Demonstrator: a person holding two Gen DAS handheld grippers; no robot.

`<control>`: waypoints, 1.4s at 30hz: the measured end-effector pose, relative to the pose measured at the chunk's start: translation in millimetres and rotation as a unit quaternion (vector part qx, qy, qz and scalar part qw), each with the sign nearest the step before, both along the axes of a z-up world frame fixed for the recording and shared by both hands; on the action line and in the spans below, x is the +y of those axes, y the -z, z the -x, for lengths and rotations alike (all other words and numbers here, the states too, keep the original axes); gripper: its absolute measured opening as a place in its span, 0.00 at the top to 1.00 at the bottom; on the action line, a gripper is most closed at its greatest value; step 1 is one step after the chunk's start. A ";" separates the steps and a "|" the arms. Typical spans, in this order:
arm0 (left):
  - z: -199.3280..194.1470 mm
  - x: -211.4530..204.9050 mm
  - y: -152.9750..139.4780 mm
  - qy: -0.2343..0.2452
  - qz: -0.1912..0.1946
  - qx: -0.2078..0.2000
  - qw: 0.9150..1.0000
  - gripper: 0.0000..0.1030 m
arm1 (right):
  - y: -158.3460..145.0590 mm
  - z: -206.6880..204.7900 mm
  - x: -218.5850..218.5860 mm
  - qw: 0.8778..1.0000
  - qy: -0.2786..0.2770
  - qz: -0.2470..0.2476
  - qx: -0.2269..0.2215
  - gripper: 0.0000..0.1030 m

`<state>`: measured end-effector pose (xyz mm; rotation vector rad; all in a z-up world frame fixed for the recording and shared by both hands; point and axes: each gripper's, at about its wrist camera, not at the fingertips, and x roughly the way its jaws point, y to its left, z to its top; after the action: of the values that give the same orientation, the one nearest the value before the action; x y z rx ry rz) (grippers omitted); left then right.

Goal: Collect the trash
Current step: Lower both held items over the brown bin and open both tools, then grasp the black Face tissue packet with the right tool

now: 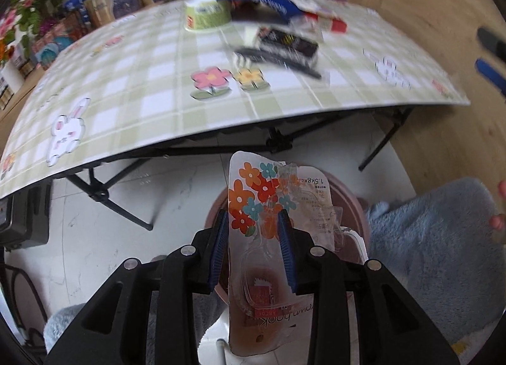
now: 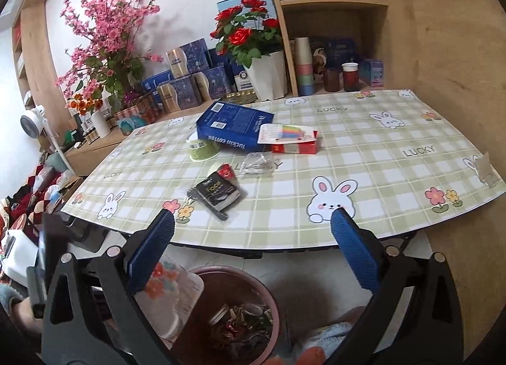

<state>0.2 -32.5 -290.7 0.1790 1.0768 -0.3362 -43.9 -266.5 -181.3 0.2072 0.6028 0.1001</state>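
My left gripper (image 1: 253,234) is shut on a clear plastic blister pack (image 1: 262,194) printed with orange, red and teal flowers. It hangs tilted over the pink-brown waste bin (image 1: 355,216) on the floor. In the right wrist view the same pack (image 2: 172,289) overlaps the bin's (image 2: 235,270) left rim, and several wrappers lie inside. My right gripper (image 2: 253,222) stands wide open above the bin with nothing between its fingers. On the table lie a blue coffee box (image 2: 234,128), a green cup (image 2: 202,148), a red box (image 2: 292,143), a crumpled clear wrapper (image 2: 256,166) and a black packet (image 2: 218,192).
The folding table with a green checked cloth (image 2: 395,175) juts out over the bin; its black legs (image 1: 126,172) stand close by. Boxes, cups and flower pots (image 2: 265,77) line the shelf behind. A person's blue fleece garment (image 1: 436,238) sits right of the bin.
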 end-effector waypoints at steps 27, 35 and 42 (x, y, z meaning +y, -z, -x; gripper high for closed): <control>-8.1 54.8 -136.4 -0.086 0.038 -0.265 0.960 0.06 | 13.3 -8.3 -0.7 0.999 0.002 -0.013 0.029 0.05; -16.5 101.2 -140.3 -0.135 0.041 -0.267 0.953 0.06 | 21.7 -17.8 14.3 0.999 -0.019 0.011 0.044 0.05; -22.3 115.4 -132.8 -0.140 0.048 -0.279 0.949 0.06 | 30.8 -41.9 32.4 0.995 -0.070 0.025 0.068 0.05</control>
<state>22.6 82.9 -157.9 0.0272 0.5111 -0.0679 -1.9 -234.1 -212.1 0.1230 0.7538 0.2072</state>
